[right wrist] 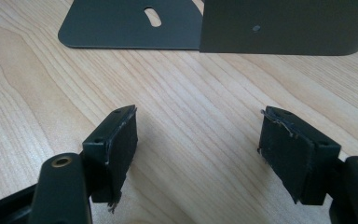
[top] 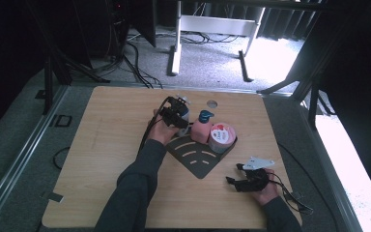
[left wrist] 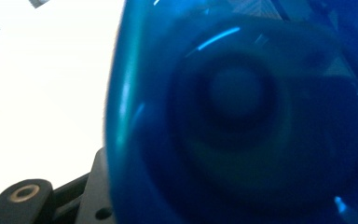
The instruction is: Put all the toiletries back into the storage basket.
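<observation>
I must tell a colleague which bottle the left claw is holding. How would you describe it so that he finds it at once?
Start from the dark corner-shaped rack in the middle of the wooden table. Three containers stand along its far side: the wanted one is the leftmost, a bottle gripped by the left claw. Seen close, it is transparent blue, unlike the pink pump bottle and pink canister beside it.

1. A rack (top: 198, 159) lies on the table (top: 101, 145), right of its middle.
2. A pump bottle (top: 202, 128) and a round tub (top: 221, 137) stand side by side at the rack's far edge, the tub to the right.
3. The left tool (top: 176, 115) sits just left of the pump bottle, closed around a bottle (top: 184, 112).
4. The right tool (top: 244, 180) rests near the table's front, right of the rack.
</observation>
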`<action>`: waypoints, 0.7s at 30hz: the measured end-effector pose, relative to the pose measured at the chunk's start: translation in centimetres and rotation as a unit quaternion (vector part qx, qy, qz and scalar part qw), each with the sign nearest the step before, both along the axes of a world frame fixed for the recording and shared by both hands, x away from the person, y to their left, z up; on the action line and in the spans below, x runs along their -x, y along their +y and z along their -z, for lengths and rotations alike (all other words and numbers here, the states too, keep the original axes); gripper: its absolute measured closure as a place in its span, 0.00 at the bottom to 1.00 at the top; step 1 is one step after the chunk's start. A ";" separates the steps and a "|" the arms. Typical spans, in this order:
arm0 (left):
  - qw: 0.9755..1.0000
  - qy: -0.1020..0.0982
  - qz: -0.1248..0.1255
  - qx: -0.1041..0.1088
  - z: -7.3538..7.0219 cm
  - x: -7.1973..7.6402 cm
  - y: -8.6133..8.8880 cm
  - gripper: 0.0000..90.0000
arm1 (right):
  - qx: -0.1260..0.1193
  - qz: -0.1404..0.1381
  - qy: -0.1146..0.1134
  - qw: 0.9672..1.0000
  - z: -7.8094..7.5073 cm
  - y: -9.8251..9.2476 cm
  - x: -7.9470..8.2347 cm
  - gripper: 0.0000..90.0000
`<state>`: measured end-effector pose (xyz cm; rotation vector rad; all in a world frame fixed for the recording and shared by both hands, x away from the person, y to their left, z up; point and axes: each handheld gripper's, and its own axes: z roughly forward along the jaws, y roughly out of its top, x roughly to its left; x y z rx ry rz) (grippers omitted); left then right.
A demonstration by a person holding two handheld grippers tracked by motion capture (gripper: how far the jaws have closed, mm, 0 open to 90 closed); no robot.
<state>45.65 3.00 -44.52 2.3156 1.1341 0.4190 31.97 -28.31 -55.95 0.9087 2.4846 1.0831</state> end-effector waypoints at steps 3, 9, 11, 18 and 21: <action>1.000 0.001 0.000 0.000 0.1 -0.1 -0.1 0.61 | 0.000 0.000 0.000 1.000 0.0 0.0 0.0 0.31; 1.000 0.002 -0.002 0.005 0.4 -0.2 -0.3 0.61 | 0.000 0.000 0.000 1.000 0.0 0.0 0.0 0.31; 1.000 0.002 -0.002 0.006 0.5 -0.3 -0.3 0.61 | 0.000 0.000 0.000 1.000 0.0 0.0 0.0 0.31; 1.000 0.004 -0.002 0.010 0.7 -0.5 -0.4 0.61 | 0.001 0.001 0.000 1.000 0.0 -0.1 0.2 0.31; 1.000 0.004 -0.003 0.011 0.8 -0.5 -0.5 0.61 | 0.000 0.002 0.000 1.000 0.0 -0.1 0.3 0.31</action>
